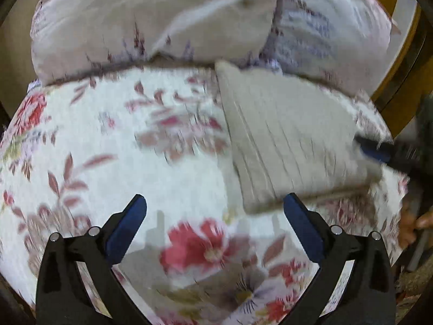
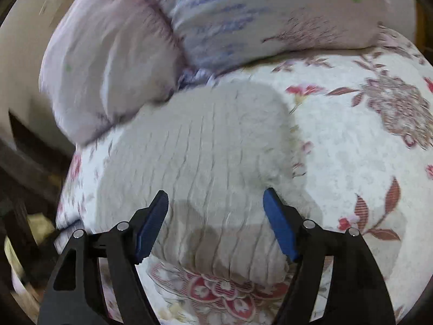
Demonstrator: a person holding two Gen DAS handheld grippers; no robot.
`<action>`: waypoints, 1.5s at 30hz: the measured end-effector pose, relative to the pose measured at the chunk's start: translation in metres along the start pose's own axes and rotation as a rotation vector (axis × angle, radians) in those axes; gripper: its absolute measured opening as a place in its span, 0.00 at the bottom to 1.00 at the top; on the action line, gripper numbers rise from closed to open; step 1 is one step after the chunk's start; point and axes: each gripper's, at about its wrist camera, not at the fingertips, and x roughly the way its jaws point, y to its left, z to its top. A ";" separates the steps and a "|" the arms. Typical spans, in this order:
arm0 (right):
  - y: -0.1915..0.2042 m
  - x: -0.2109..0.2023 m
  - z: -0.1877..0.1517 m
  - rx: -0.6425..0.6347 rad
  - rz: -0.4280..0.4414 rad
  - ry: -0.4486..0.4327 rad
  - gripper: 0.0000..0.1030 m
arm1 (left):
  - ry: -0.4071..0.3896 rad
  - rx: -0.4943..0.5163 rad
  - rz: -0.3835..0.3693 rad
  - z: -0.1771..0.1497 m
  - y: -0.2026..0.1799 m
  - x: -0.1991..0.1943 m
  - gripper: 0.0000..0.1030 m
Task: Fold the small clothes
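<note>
Both grippers gape with nothing between their blue pads: my left gripper (image 1: pixel 215 203) hangs over the floral bedspread (image 1: pixel 108 149), my right gripper (image 2: pixel 216 197) directly above the folded grey ribbed garment (image 2: pixel 205 146). From the left wrist that garment (image 1: pixel 292 140) lies at two o'clock, and pale pillows (image 1: pixel 135 21) sit at twelve.

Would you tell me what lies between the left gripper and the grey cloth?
Only bare floral bedspread, in the left wrist view; the open left gripper hovers just short of the grey cloth.
</note>
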 end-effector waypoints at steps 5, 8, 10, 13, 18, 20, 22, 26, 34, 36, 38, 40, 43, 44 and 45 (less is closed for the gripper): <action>0.009 -0.037 -0.043 -0.097 -0.265 -0.138 0.99 | 0.025 0.049 0.074 -0.019 -0.019 0.010 0.98; 0.000 -0.023 -0.073 -0.097 -0.299 -0.036 0.99 | 0.061 0.053 0.105 -0.027 -0.025 0.020 0.98; 0.000 -0.014 -0.088 -0.105 -0.308 0.001 0.99 | 0.093 0.045 0.115 -0.032 -0.025 0.028 0.98; 0.010 -0.002 -0.103 -0.138 -0.343 0.034 0.99 | 0.082 0.051 0.140 -0.038 -0.028 0.027 0.98; 0.018 0.003 -0.110 -0.172 -0.395 0.027 0.99 | 0.116 0.029 0.146 -0.039 -0.026 0.025 0.98; 0.017 0.004 -0.109 -0.172 -0.398 0.032 0.99 | 0.131 0.017 0.151 -0.040 -0.026 0.025 0.98; 0.019 0.005 -0.107 -0.170 -0.401 0.039 0.99 | 0.127 0.011 0.153 -0.041 -0.027 0.024 0.98; 0.020 0.004 -0.109 -0.172 -0.403 0.038 0.99 | 0.113 0.017 0.152 -0.043 -0.027 0.023 0.98; 0.019 0.003 -0.109 -0.162 -0.410 0.046 0.99 | 0.116 0.020 0.150 -0.043 -0.027 0.022 0.98; 0.019 0.003 -0.109 -0.157 -0.412 0.048 0.99 | 0.117 0.020 0.150 -0.042 -0.026 0.022 0.98; 0.019 0.003 -0.109 -0.153 -0.414 0.049 0.99 | 0.119 0.021 0.149 -0.042 -0.026 0.022 0.98; 0.019 0.003 -0.109 -0.151 -0.414 0.047 0.99 | 0.119 0.022 0.149 -0.042 -0.026 0.022 0.98; 0.019 0.003 -0.109 -0.148 -0.416 0.042 0.99 | 0.121 0.022 0.149 -0.042 -0.026 0.022 0.98; 0.019 0.003 -0.110 -0.146 -0.416 0.041 0.99 | 0.122 0.023 0.149 -0.042 -0.026 0.022 0.98; 0.019 0.003 -0.110 -0.143 -0.418 0.041 0.99 | 0.123 0.022 0.149 -0.042 -0.026 0.023 0.98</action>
